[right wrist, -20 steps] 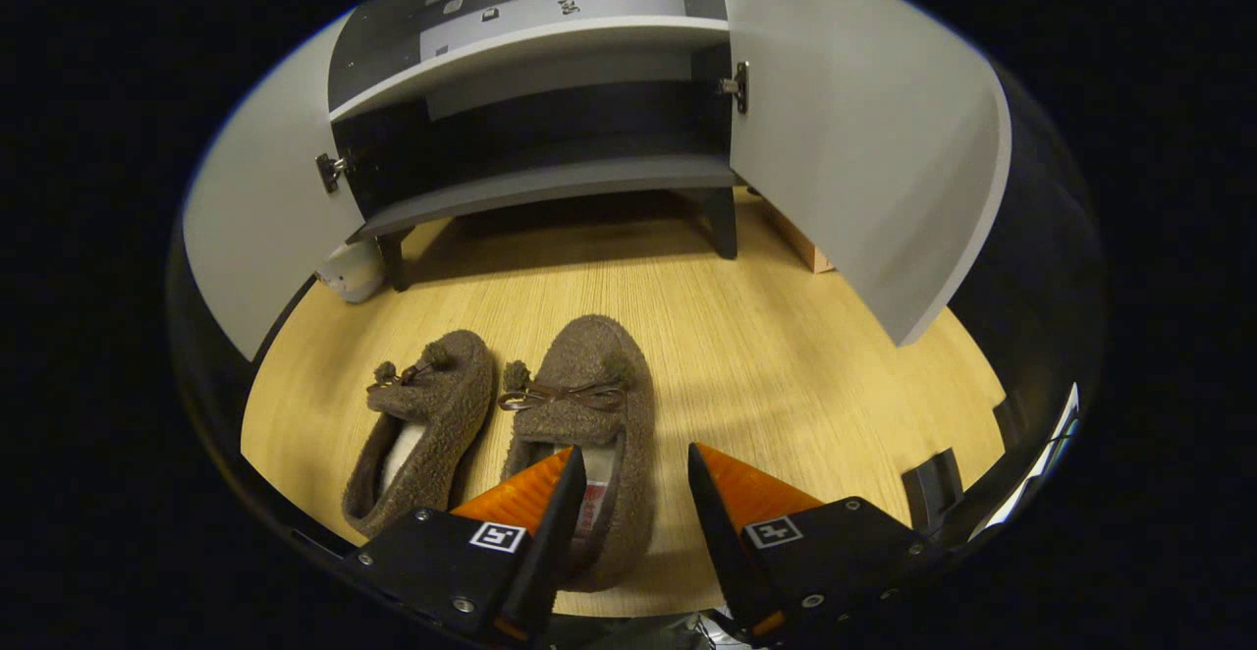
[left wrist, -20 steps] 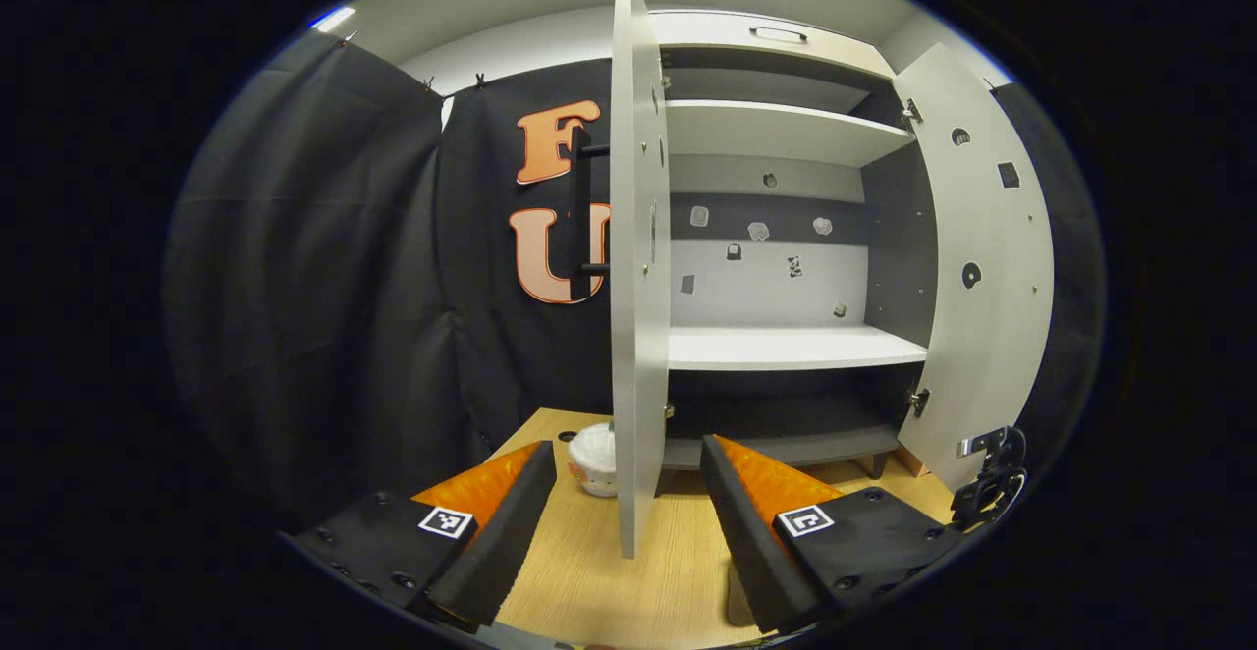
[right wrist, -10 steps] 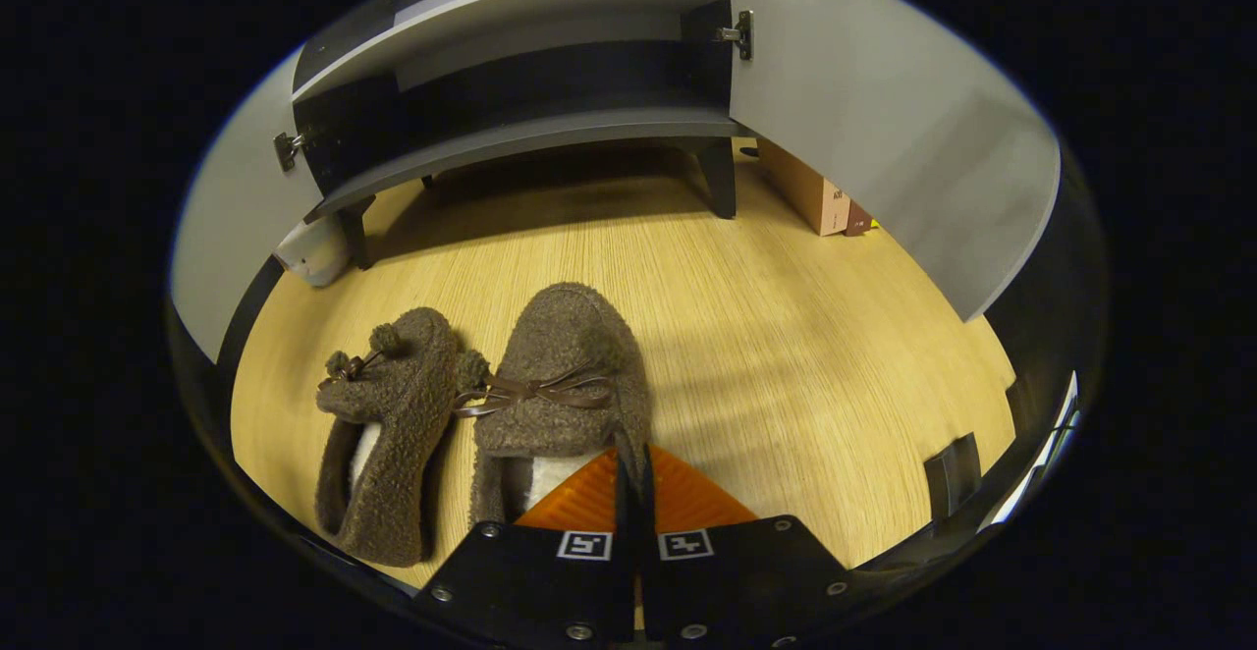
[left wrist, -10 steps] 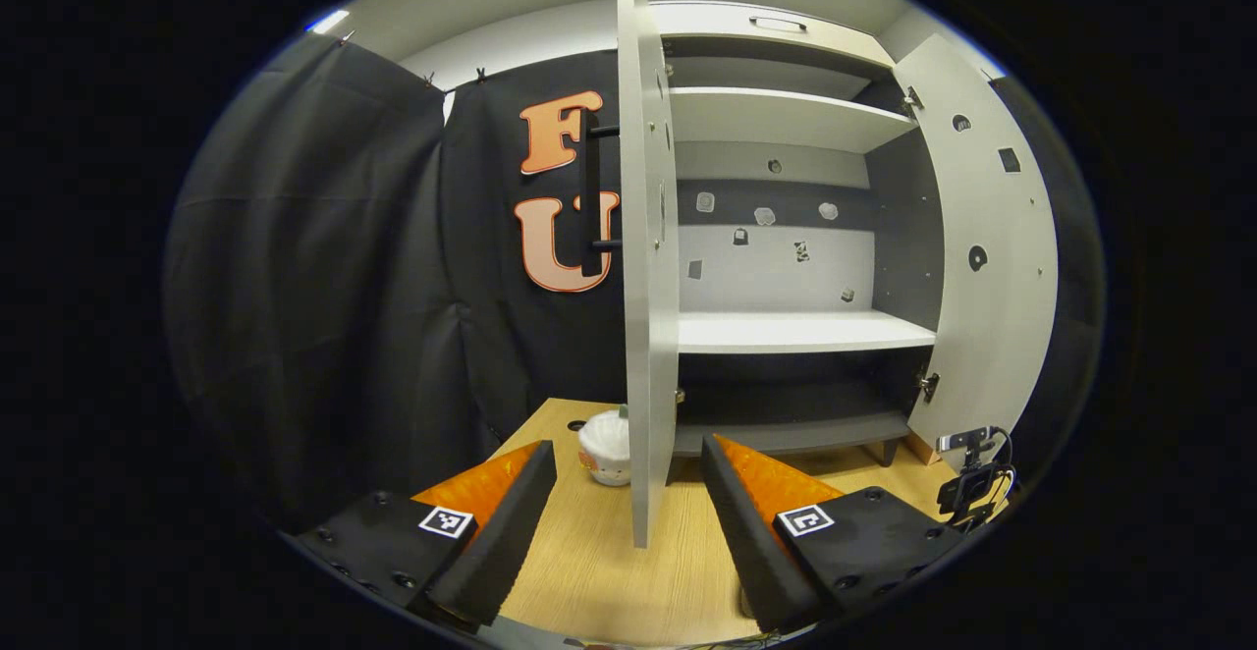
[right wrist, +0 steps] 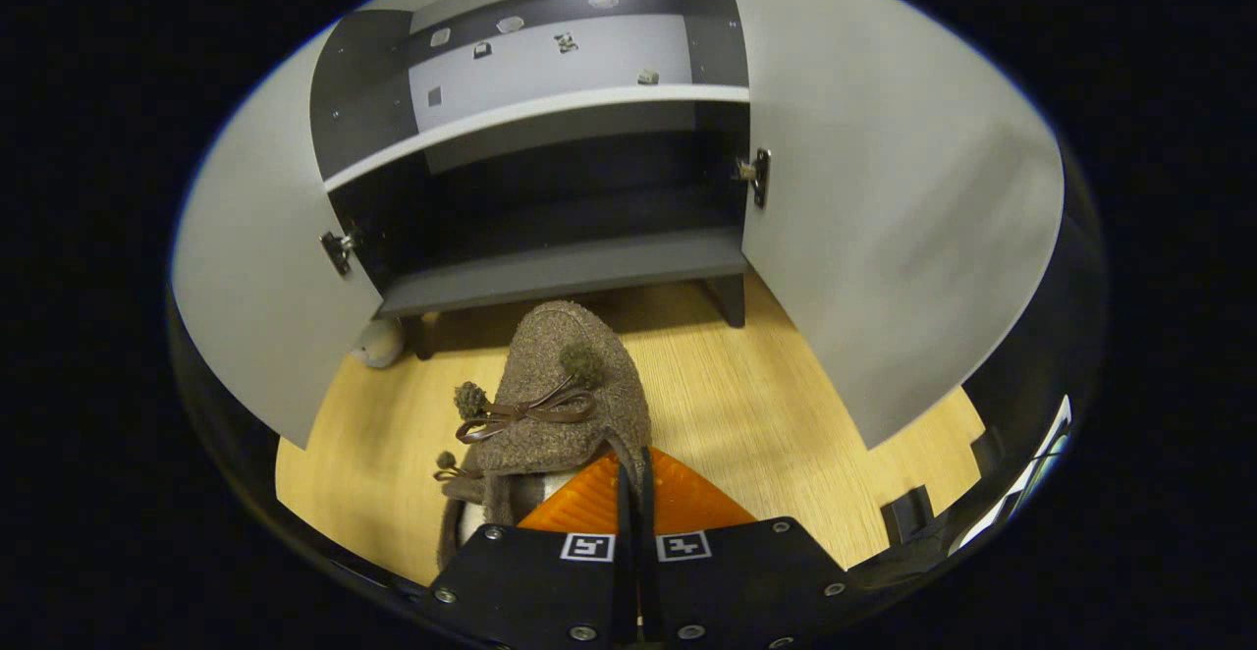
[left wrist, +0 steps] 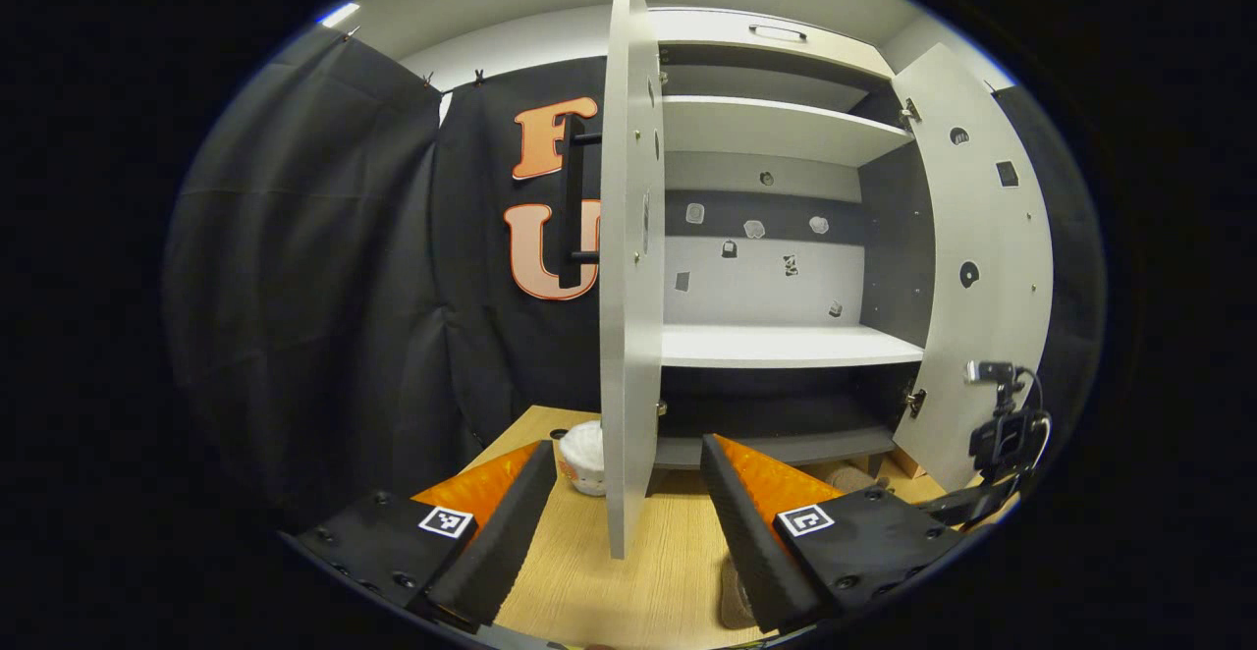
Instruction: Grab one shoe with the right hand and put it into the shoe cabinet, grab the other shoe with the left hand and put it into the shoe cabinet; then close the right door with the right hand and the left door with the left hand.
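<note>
Before the shoe cabinet (right wrist: pixel 550 267), both doors swung wide, its dark bottom shelf lies straight ahead; the brown fuzzy shoe (right wrist: pixel 555 405) hangs lifted in front of that shelf, toe toward it, heel rim pinched by the closed right tongs (right wrist: pixel 630 473); the left tongs (left wrist: pixel 628 493) gape empty beside the left door (left wrist: pixel 628 267).

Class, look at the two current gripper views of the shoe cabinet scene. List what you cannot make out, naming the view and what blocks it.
- Second shoe, right gripper view: mostly hidden behind the held shoe and the right gripper.
- White object on the floor, left gripper view: partly hidden by the left door; too small to identify.
- Small marks on the cabinet's back panel, left gripper view: too small to read.
- Cabinet's bottom compartment, right gripper view: too dark to see its back.
</note>
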Demonstrator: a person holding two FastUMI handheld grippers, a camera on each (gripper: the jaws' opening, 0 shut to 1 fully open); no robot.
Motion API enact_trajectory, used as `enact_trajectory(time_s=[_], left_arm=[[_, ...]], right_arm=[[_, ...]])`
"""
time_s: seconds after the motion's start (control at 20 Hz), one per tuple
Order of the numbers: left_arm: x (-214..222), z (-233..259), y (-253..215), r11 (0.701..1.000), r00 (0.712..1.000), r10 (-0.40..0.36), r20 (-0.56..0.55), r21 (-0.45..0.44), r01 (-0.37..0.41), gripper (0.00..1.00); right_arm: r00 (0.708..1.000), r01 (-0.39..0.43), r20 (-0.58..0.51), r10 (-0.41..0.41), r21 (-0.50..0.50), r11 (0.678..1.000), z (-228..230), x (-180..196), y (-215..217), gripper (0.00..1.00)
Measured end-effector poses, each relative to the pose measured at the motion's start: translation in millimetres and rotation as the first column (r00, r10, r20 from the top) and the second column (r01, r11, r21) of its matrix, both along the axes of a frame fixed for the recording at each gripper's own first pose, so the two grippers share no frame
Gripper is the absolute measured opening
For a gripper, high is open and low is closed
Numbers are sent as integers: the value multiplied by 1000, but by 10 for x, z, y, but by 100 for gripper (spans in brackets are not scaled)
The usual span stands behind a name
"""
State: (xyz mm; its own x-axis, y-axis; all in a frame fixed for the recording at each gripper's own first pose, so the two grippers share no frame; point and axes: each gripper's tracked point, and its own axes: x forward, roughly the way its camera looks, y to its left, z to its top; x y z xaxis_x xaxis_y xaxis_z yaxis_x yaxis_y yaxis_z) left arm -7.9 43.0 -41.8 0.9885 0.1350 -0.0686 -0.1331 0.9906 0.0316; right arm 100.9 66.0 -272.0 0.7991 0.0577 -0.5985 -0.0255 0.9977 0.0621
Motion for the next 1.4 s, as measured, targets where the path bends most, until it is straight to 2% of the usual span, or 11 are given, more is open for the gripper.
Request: enact_trajectory(time_s=[0.05,0.1,0.35,0.4,0.5,0.6,0.8,1.0,1.2,1.35,1.4], left_arm=[[2,16,-9,1000,1000,-3,5,2,3,94],[17,18,-5,1000,1000,-6,9,3,5,97],[41,-15,5,1000,1000,-13,7,-1,13,94],[39,-23,7,1000,1000,-13,7,-2,13,99],[38,-3,35,1000,1000,-12,12,-4,12,94],[26,6,56,1000,1000,-11,17,-6,11,97],[47,-21,78,1000,1000,-14,11,-6,14,96],[112,-53,38,999,1000,-25,2,-22,25,97],[185,-125,-9,999,999,-40,-20,-20,39,99],[224,-146,5,999,999,-34,-31,-6,34,94],[244,-144,8,1000,999,-31,-34,-6,31,99]], right_arm=[[1000,-9,27,9,8,1000,186,51,46,1],[998,-20,55,19,15,1000,372,116,104,1],[983,-68,172,59,48,997,1250,490,399,1],[980,-78,190,66,52,996,1401,603,454,1],[974,-82,218,66,61,995,1658,848,547,1],[967,-79,249,59,70,994,1922,1105,587,1],[957,-64,287,41,74,995,2328,1756,636,1],[956,-11,292,-1,42,999,2494,2447,553,1],[967,55,246,-72,74,996,2423,3025,437,1],[975,87,203,-92,33,996,2243,3293,319,1],[977,88,192,-91,26,996,2198,3350,304,3]])
